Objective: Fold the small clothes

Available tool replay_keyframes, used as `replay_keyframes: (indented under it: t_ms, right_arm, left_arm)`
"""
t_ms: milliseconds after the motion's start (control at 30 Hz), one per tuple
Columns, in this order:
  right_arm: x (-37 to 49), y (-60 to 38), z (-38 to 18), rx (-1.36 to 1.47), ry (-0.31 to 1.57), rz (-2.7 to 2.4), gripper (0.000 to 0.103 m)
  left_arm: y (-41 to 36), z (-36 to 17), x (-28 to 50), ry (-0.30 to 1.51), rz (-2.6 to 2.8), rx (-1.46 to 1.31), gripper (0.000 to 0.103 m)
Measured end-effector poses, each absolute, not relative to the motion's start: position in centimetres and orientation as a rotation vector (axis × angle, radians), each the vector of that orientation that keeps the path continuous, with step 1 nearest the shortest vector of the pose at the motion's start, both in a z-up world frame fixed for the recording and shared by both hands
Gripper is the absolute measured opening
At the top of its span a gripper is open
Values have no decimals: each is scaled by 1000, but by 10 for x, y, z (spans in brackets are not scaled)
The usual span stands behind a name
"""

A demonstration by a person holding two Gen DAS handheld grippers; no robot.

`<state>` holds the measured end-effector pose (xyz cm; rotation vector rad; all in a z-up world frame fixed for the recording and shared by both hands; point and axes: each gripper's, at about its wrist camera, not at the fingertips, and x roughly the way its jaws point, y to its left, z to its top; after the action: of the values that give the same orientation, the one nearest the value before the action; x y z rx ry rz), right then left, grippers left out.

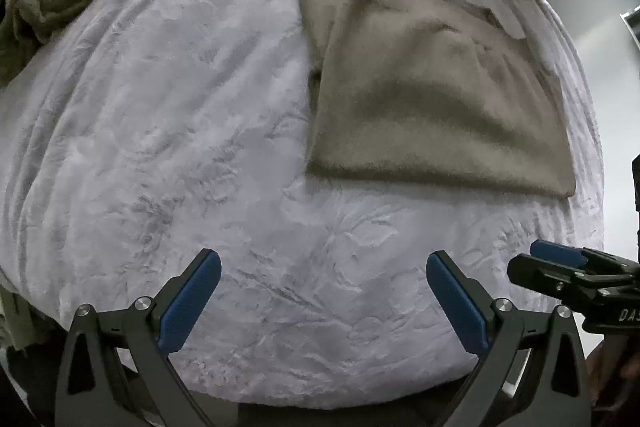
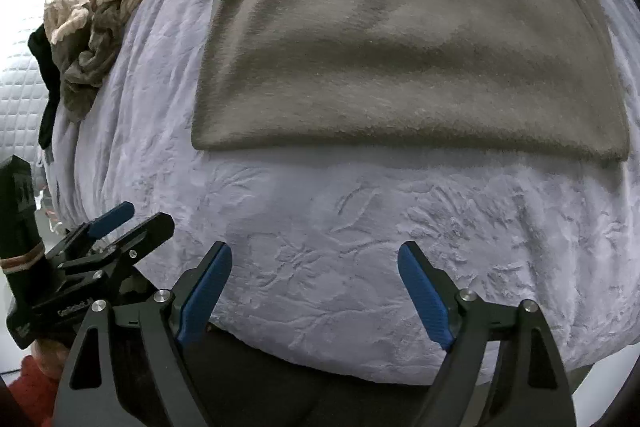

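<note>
While both jaws gape, folded sweater (image 2: 408,59) lies on blanket (image 2: 360,227).

Embossed white bedspread (image 2: 360,227); quilted white mattress (image 2: 16,75)

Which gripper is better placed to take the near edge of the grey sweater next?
Probably the right gripper: the sweater lies straight ahead of its open jaws. From the left gripper, also open, the sweater sits off to the right, across the blanket.
</note>
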<state>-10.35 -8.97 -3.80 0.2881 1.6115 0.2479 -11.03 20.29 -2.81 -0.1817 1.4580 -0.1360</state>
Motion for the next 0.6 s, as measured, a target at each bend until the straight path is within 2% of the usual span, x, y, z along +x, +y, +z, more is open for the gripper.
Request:
replay_keyframes:
  t_ms: [600]
  right_arm:
    - [-105,-131,-54,358,1683,188,87]
  left_arm:
    - [184,-39,-97,1485,-82,-180,103]
